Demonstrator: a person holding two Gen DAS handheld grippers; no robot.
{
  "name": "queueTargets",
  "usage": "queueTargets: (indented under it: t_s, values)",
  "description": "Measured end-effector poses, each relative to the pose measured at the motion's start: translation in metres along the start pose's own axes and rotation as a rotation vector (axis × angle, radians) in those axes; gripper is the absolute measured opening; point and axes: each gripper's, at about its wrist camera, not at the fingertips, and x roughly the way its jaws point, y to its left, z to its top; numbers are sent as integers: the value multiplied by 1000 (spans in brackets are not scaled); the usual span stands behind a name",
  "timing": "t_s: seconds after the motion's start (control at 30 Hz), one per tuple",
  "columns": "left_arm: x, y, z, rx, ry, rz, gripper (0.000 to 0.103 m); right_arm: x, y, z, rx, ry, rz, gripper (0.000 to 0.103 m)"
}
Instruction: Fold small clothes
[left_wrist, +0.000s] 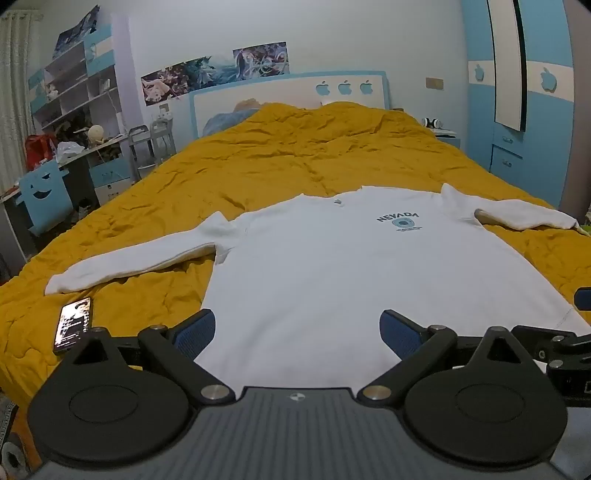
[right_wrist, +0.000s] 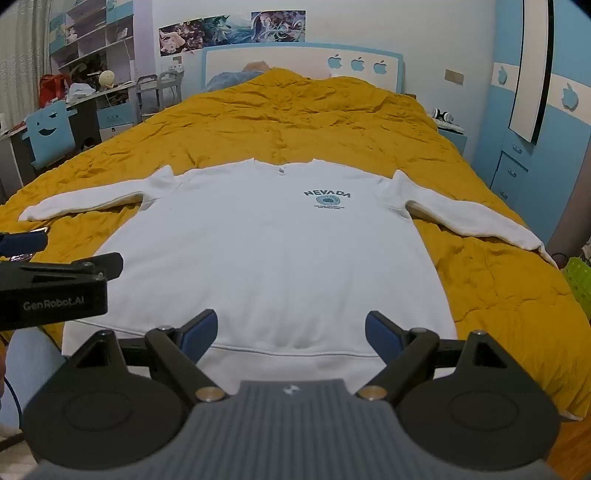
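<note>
- White cotton-like sweatshirt (right_wrist: 266, 258) lay flat, front up, on a mustard-yellow bed (right_wrist: 314, 118), both sleeves spread outward and the hem nearest the cameras.
- A dark "NEVADA" print (right_wrist: 328, 199) sat on the chest.
- The left gripper (left_wrist: 297, 328) hovered over the hem area, fingers (left_wrist: 195, 328) spread wide and holding nothing.
- The right gripper (right_wrist: 291, 332) hung above the hem too, fingers (right_wrist: 384, 336) wide apart and empty.
- Judged step: the very start, garment laid out and no fold yet made.
- The next move likely called for pinching a sleeve or a side edge and carrying it across the body.
- A phone (left_wrist: 72, 325) lay on the bed near the left cuff.
- A green basket (right_wrist: 580, 280) showed at the right edge; its contents were hidden.
</note>
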Motion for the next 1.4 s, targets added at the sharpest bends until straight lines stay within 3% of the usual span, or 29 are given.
queueTargets:
  t_s: [1.4]
  values:
    - [4, 1, -1, -5, 30, 14, 103, 1, 0, 1, -2, 4, 4, 83]
